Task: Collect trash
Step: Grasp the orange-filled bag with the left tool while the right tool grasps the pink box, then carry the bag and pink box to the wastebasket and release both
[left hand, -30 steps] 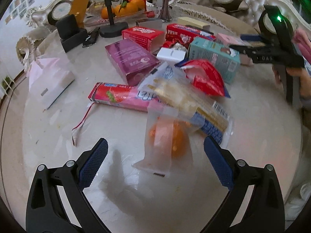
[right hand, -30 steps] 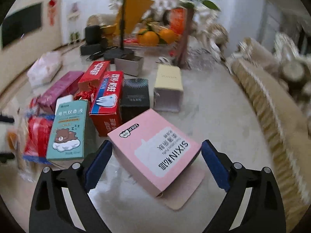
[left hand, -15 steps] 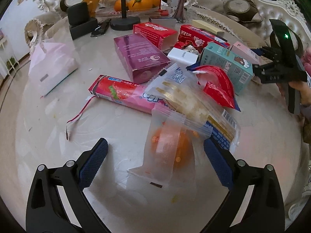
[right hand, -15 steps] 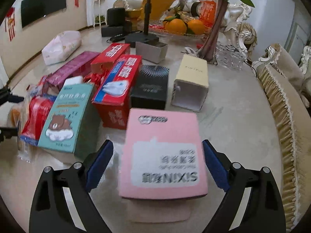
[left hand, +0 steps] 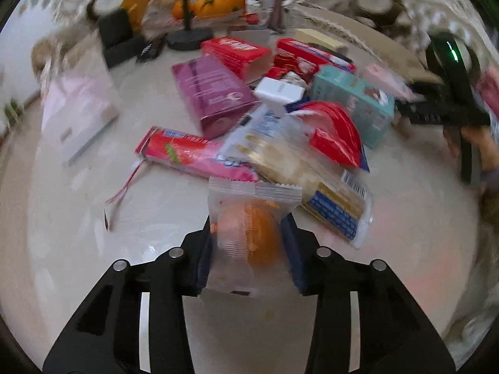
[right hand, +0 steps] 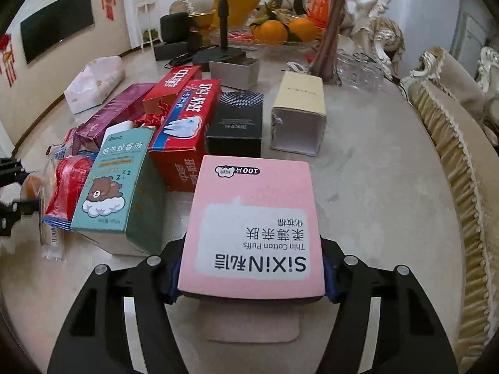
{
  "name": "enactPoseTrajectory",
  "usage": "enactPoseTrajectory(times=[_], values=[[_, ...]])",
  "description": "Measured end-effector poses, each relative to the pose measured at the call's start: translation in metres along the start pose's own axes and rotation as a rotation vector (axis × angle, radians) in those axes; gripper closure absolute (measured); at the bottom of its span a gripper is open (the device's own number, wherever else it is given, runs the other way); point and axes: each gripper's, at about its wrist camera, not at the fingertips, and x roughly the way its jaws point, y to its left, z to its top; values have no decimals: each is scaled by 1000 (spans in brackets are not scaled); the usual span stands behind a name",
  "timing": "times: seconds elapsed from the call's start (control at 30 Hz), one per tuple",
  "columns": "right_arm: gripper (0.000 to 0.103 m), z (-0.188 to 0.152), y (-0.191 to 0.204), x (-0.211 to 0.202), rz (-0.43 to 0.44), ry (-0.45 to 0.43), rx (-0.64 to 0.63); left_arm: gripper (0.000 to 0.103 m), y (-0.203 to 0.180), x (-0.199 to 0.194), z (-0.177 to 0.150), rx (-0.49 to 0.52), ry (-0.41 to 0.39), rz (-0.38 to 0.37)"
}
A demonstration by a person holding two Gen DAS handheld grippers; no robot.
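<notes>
My left gripper [left hand: 248, 249] is shut on a clear plastic wrapper with an orange cake inside [left hand: 249, 233], at the near edge of a pile of wrappers. My right gripper [right hand: 251, 268] is shut on a pink cotton-puff box [right hand: 252, 224], its flap open underneath. The right gripper also shows at the right of the left wrist view [left hand: 449, 106]. Other trash lies on the marble table [left hand: 78, 218]: a pink-red wrapper [left hand: 193, 155], a red bag [left hand: 333, 131], a gold-blue wrapper [left hand: 312, 184], a teal bear box [right hand: 118, 187], a red toothpaste box [right hand: 187, 127].
A purple box [left hand: 212, 96], a black box [right hand: 237, 124], a cream box [right hand: 299, 112], a tissue pack [right hand: 96, 81] and a fruit tray with oranges [right hand: 280, 31] stand further back. A stand base [right hand: 218, 56] and a vase [right hand: 330, 31] are behind. A sofa edge [right hand: 452, 143] runs along the right.
Both grippers have closed: the left onto the orange cake wrapper, the right onto the pink box. The left view is blurred by motion.
</notes>
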Motion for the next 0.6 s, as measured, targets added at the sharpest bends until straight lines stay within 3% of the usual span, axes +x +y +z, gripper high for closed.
enactPoseTrajectory(times=[0.13, 0.3, 0.43, 0.6], values=[[41, -7, 0, -14, 8, -31, 31, 63, -13, -6, -9, 32, 0, 23], [41, -29, 6, -66, 77, -126, 71, 63, -31, -59, -31, -58, -153, 28], [41, -76, 26, -129, 179, -209, 56, 63, -85, -118, -70, -31, -268, -20], [41, -156, 56, -183, 299, -172, 27, 63, -159, -127, -128, 5, -228, -109]])
